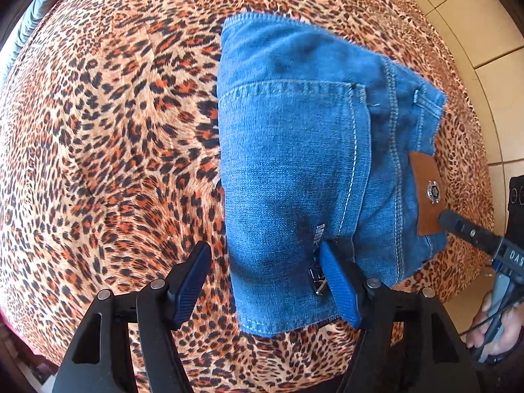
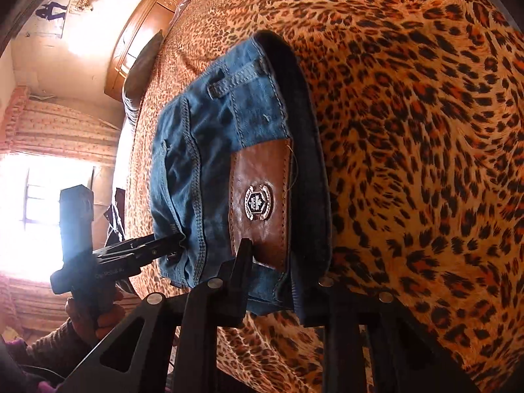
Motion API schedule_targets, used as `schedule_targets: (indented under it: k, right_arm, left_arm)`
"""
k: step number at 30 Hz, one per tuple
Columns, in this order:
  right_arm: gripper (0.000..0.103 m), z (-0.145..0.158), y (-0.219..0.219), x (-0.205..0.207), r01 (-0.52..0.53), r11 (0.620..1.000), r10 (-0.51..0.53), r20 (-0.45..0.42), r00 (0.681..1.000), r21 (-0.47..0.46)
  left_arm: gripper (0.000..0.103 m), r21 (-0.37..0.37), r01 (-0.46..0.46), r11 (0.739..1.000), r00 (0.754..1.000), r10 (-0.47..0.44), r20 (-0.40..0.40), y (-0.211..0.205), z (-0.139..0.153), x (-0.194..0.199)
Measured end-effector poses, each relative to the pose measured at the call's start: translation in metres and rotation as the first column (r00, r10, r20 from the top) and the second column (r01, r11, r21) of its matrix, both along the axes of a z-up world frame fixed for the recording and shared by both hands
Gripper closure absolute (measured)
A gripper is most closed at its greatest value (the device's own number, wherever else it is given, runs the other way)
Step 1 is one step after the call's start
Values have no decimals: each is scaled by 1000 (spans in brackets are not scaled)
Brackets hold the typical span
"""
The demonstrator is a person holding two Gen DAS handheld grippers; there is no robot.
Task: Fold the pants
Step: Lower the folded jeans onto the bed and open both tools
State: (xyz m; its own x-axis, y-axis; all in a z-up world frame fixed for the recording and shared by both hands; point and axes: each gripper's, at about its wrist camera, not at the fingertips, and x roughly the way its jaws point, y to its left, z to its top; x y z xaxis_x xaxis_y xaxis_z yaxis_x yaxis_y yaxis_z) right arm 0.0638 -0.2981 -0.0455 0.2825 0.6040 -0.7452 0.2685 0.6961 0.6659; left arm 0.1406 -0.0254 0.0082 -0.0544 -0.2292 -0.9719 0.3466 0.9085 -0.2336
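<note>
Jeans (image 1: 294, 163) folded compact; right gripper (image 2: 278, 262) clamps waistband to hold stack, left gripper (image 1: 265, 281) spread wide, gripping nothing.

The left tongs (image 1: 265, 281) point steeply down, fingers spread wide, with nothing pinched between them. The right tongs (image 2: 278, 271) slant downward, narrowed around a fabric edge. A hand (image 1: 494, 334) holds each handle

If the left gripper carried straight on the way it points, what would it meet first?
Most likely the folded jeans: one finger already lies over their near edge, the other over the leopard-print bedspread. Depth is unclear.
</note>
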Motion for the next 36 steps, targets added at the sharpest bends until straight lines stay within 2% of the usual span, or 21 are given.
schedule_targets:
  k: [1, 2, 5, 7, 9, 11, 12, 14, 15, 16, 18, 19, 21, 22, 24, 27, 29, 32, 33, 35, 36]
  right_arm:
    - [77, 11, -9, 0, 33, 999, -33, 33, 999, 20]
    - [72, 21, -17, 0, 67, 997, -69, 63, 996, 33]
    - [62, 44, -27, 18, 101, 994, -108, 160, 981, 50]
    - [58, 47, -20, 48, 97, 994, -105, 197, 975, 54]
    - [58, 43, -12, 71, 86, 995, -96, 216, 972, 57]
    - [58, 29, 0, 94, 90, 995, -96, 212, 973, 37]
    - [58, 22, 5, 104, 100, 995, -102, 193, 976, 16]
    - [60, -8, 11, 120, 101, 993, -94, 114, 989, -62]
    - [60, -29, 13, 128, 93, 993, -90, 51, 995, -70]
    - [60, -39, 10, 128, 97, 994, -96, 13, 995, -53]
    - [60, -26, 4, 125, 122, 992, -121, 40, 992, -18]
    - [56, -14, 0, 116, 119, 993, -119, 68, 991, 9]
    - [40, 5, -6, 101, 96, 994, -101, 114, 988, 51]
    - [27, 11, -10, 93, 84, 995, -89, 119, 989, 49]
    - [25, 13, -17, 72, 69, 997, -71, 107, 992, 25]
    - [25, -8, -22, 53, 82, 997, -82, 45, 996, 5]
    - [25, -24, -17, 49, 95, 995, -95, 14, 995, 30]
    - [28, -38, 9, 52, 51, 995, -52, 9, 999, 83]
    - [28, -37, 22, 55, 18, 996, -20, 28, 999, 85]
    - [28, -27, 44, 60, -64, 998, 66, 78, 995, -25]
    - [29, -26, 50, 62, -85, 994, 91, 78, 993, -74]
  left_arm:
    - [37, -9, -4, 1000, 1000, 4, 26, 3, 9, 2]
    - [35, -26, -16, 1000, 999, 17, 47, 7, 17, 6]
    - [35, -93, -94, 991, 995, 97, 37, 17, 31, 25]
    - [35, -110, -132, 985, 990, 136, 31, 11, 32, 48]
    - [35, -95, -149, 984, 987, 154, 54, 3, 32, 68]
    - [35, -83, -165, 983, 983, 171, 71, -10, 20, 87]
    - [35, -53, -167, 984, 982, 171, 79, -12, 13, 94]
    - [30, 36, -158, 987, 985, 156, 68, -25, -22, 105]
    - [27, 49, -153, 987, 987, 151, 50, -25, -32, 106]
    - [26, 42, -161, 986, 986, 160, 40, -22, -33, 107]
    - [31, -7, -158, 987, 987, 158, 32, -13, -21, 107]
    - [31, -25, -150, 988, 988, 151, 43, -6, -11, 104]
    - [23, -76, -131, 988, 989, 135, 55, 14, 5, 94]
    - [20, -100, -140, 985, 988, 145, 45, 25, 9, 88]
    - [17, -153, -173, 973, 985, 175, -5, 49, 7, 74]
    - [17, -198, -219, 955, 973, 198, -119, 68, -18, 59]
    - [17, -192, -239, 952, 966, 213, -149, 66, -36, 57]
    - [13, -208, -248, 946, 963, 217, -160, 55, -41, 59]
    - [22, -236, -239, 942, 963, 199, -182, 51, -40, 56]
    - [43, -264, -213, 941, 960, 152, -235, 34, -43, 54]
    - [43, -236, -195, 952, 968, 148, -203, 25, -43, 56]
